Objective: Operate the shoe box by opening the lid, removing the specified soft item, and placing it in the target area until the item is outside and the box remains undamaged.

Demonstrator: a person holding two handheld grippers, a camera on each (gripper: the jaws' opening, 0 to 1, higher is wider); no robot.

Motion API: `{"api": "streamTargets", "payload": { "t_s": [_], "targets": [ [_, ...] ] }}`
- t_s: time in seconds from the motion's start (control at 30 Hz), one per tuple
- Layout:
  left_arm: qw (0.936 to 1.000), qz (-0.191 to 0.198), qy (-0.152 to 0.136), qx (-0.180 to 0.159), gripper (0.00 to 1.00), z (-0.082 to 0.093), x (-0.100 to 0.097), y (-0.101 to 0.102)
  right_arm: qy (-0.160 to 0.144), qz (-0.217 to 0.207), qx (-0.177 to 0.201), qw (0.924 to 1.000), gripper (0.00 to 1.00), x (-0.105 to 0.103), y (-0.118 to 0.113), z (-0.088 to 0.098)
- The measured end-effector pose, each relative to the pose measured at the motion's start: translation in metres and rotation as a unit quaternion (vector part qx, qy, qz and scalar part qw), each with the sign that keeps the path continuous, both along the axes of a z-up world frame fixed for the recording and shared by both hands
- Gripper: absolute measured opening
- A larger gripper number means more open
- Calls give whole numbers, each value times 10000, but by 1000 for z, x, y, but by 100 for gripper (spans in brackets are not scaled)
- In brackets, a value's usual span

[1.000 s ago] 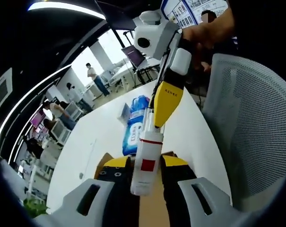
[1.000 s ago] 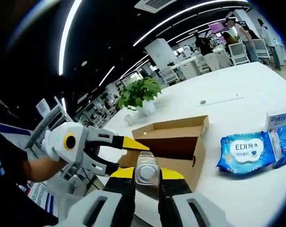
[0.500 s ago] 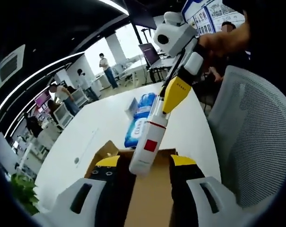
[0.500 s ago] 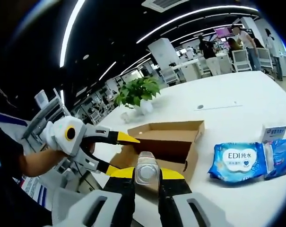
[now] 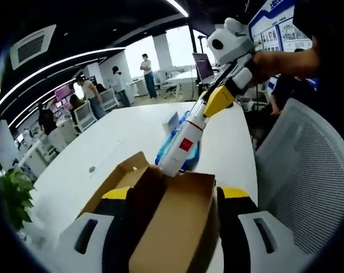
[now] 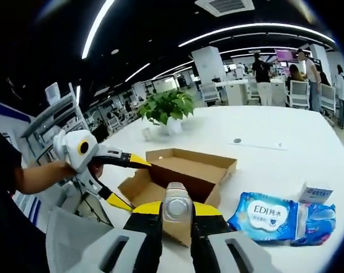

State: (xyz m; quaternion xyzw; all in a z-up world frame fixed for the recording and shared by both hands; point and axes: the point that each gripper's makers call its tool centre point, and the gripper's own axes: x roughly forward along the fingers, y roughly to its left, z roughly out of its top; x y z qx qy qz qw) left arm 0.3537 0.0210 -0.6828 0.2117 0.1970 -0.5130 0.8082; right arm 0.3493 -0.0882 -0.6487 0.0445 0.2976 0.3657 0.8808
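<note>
An open brown cardboard shoe box (image 6: 189, 170) lies on the white table (image 6: 262, 148). My right gripper (image 6: 177, 209) is shut on a white tube (image 6: 176, 206) with a red square label. In the left gripper view that tube (image 5: 182, 147) hangs tilted just above the far edge of the box (image 5: 172, 222), held by the right gripper (image 5: 208, 108). My left gripper (image 5: 175, 196) is open, with its jaws spread to either side of the near end of the box. In the right gripper view the left gripper (image 6: 135, 185) straddles the box's left end.
A blue wipes pack (image 6: 268, 216) and a small white carton (image 6: 314, 193) lie right of the box. A potted plant (image 6: 166, 108) stands at the table's far side. A mesh office chair (image 5: 308, 170) is beside the table. People stand among desks in the background.
My left gripper's jaws have spread wider and the box now sits between them. The right gripper has carried the tube farther from the left camera, toward the box's far edge.
</note>
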Motion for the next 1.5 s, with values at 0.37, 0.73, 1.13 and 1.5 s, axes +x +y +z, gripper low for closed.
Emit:
{"api": "streamTargets", "payload": {
  "t_s": [0.37,0.73,1.13,1.5],
  "targets": [
    [9984,459,276,-155,74,-5,0,17,-312,352,-601,9971,13,18,-18,5],
    [9941,930,425,-355,84,-4,-3,37,-719,855,-1189,9866,13,37,-32,16],
    [9879,1400,461,-487,95,1,-8,61,-1100,1465,-1948,9636,13,61,-53,22],
    [9826,1706,477,-567,100,5,-13,78,-1315,1915,-2454,9412,14,80,-67,26]
  ]
}}
